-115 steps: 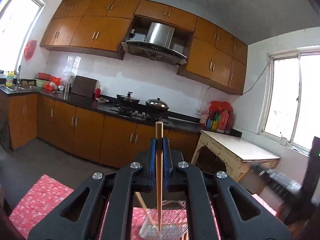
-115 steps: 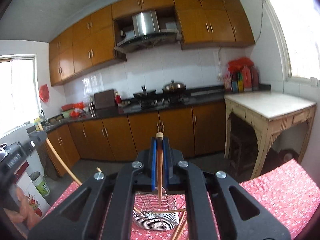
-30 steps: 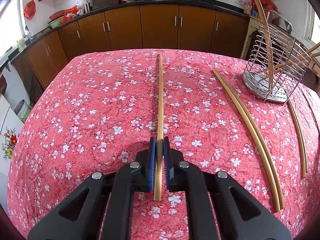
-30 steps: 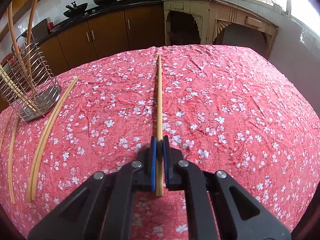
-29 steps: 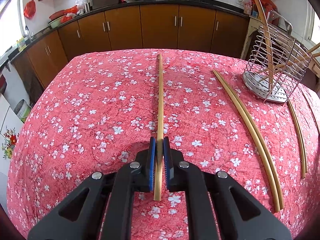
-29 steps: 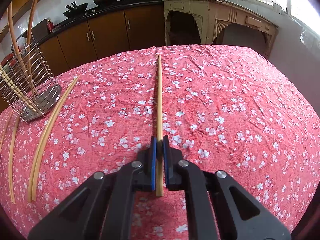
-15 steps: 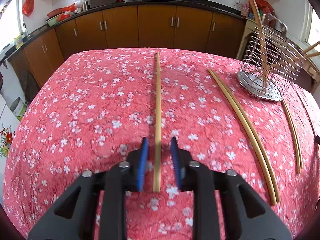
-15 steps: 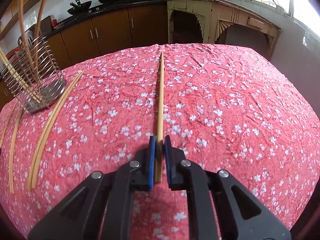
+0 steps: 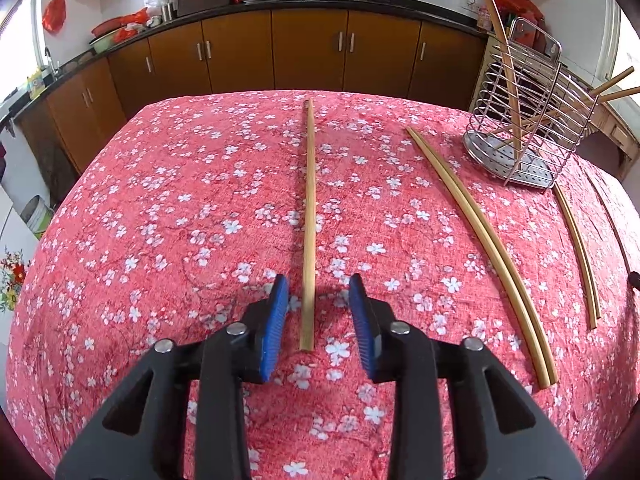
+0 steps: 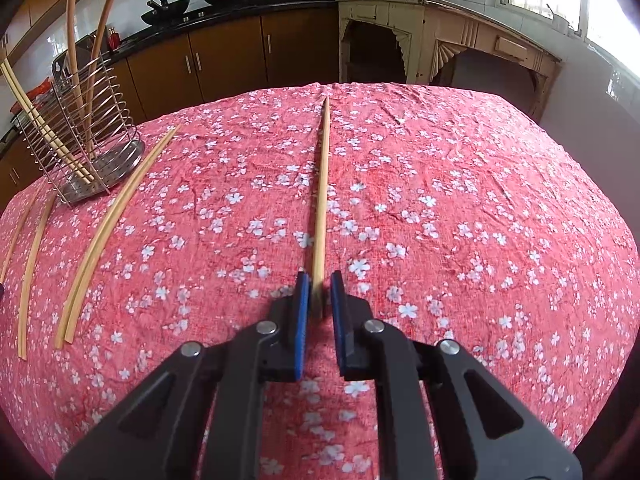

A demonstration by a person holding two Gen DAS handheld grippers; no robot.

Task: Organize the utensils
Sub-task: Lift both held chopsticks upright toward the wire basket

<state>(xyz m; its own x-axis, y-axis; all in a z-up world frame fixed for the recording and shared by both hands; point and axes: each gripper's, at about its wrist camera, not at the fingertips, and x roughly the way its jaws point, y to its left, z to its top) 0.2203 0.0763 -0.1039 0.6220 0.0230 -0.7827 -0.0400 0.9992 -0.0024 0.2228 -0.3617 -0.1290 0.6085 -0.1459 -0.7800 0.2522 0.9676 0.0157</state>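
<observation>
A long wooden chopstick (image 9: 308,216) lies flat on the red flowered cloth, its near end between the jaws of my left gripper (image 9: 319,300), which is open and apart from it. My right gripper (image 10: 319,292) has its jaws slightly parted around the near end of another chopstick (image 10: 321,196) that lies on the cloth. A wire utensil holder (image 9: 524,120) with several chopsticks in it stands at the far right in the left wrist view and at the far left in the right wrist view (image 10: 86,136).
A pair of chopsticks (image 9: 480,248) and further single ones (image 9: 578,252) lie on the cloth near the holder. They also show in the right wrist view (image 10: 108,224). Kitchen cabinets (image 9: 280,52) and a cream side table (image 10: 440,40) stand beyond the table's far edge.
Both grippers came down from above to the table with their chopsticks. The left jaws have opened wide and let their chopstick go. The right jaws have parted a little around theirs.
</observation>
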